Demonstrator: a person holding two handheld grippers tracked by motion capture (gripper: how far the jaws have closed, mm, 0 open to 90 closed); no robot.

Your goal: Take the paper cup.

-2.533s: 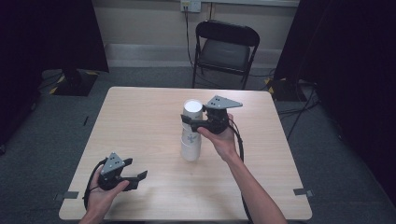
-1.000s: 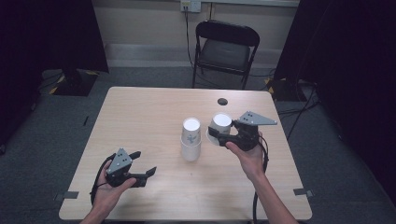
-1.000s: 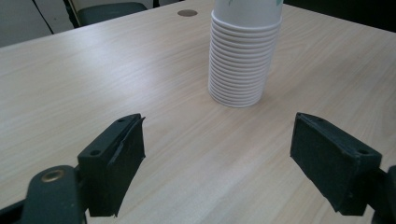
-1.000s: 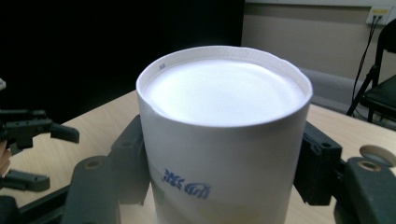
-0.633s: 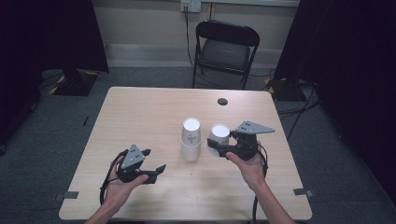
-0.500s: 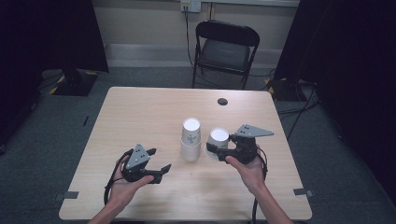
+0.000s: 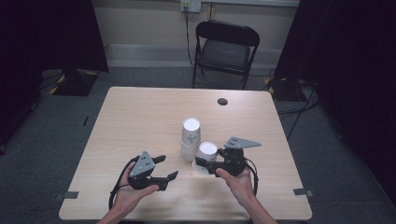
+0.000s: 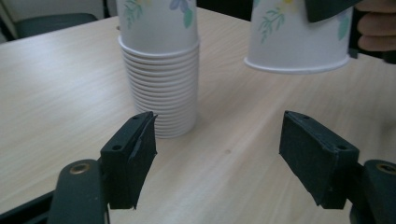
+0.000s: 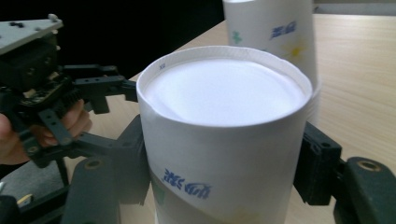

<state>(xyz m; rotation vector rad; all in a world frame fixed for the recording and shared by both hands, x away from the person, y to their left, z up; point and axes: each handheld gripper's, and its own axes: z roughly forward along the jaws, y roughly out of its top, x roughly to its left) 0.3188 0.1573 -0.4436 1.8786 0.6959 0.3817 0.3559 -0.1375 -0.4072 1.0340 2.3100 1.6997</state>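
The right claw (image 7: 205, 164) is closed around a single paper cup (image 7: 207, 151), one jaw pressed on each side of its wall; the cup is upside down, its white base facing up, and in the left gripper view its rim (image 8: 297, 65) hangs clear above the surface (image 7: 140, 121). Nothing can be seen inside it, since its mouth faces down. The left claw (image 8: 229, 154) stands wide open with nothing between its jaws, held low over the surface and pointed toward the cups. Just beside the held cup, between the two claws and a little farther from the person, stands one stack of paper cups (image 7: 191, 138), also upside down, resting on the surface; the nested rims (image 8: 159, 98) show as a dozen or so tight rings, the exact count hard to tell. Both the stack and the single cup carry a small floral print. Farther off, near the far edge of the surface, lies one small dark round object (image 7: 222, 101). Beyond the surface stands one black folding chair (image 7: 224, 46).
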